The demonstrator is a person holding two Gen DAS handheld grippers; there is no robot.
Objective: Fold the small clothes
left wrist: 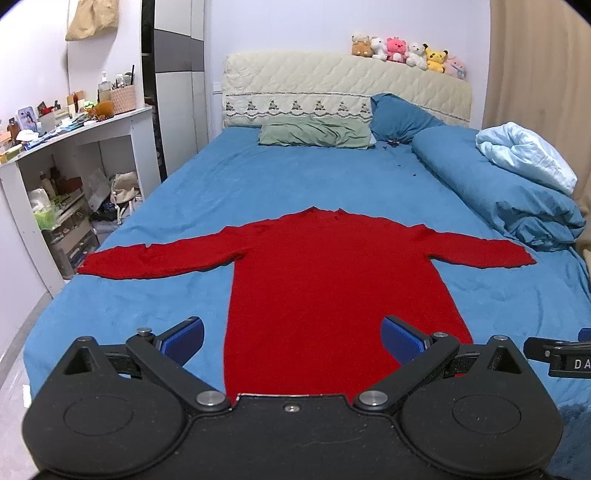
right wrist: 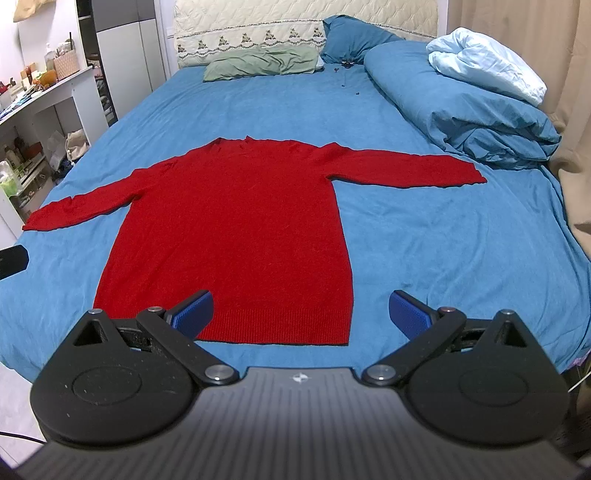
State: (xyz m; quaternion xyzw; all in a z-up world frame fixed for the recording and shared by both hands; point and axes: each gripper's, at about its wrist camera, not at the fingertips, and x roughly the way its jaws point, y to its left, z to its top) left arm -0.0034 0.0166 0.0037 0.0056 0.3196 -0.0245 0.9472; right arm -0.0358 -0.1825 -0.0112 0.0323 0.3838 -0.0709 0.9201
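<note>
Bedroom with pale lilac walls (left wrist: 280, 33). Filling most of the view, a bed under a blue sheet (left wrist: 295, 177); at the far end, a cream quilted headboard (left wrist: 332, 85) topped with a row of plush toys (left wrist: 406, 51). Against it, a green pillow (left wrist: 314, 133) and a blue pillow (left wrist: 399, 114). Along the right side, a rolled blue duvet (left wrist: 498, 188) with a pale blue blanket (left wrist: 524, 151) on top, beige curtain (left wrist: 535, 66) behind. On the left, a cluttered white shelf unit (left wrist: 74, 147), then a grey-and-white wardrobe (left wrist: 177, 74). Light floor (left wrist: 11, 354) near left.
</note>
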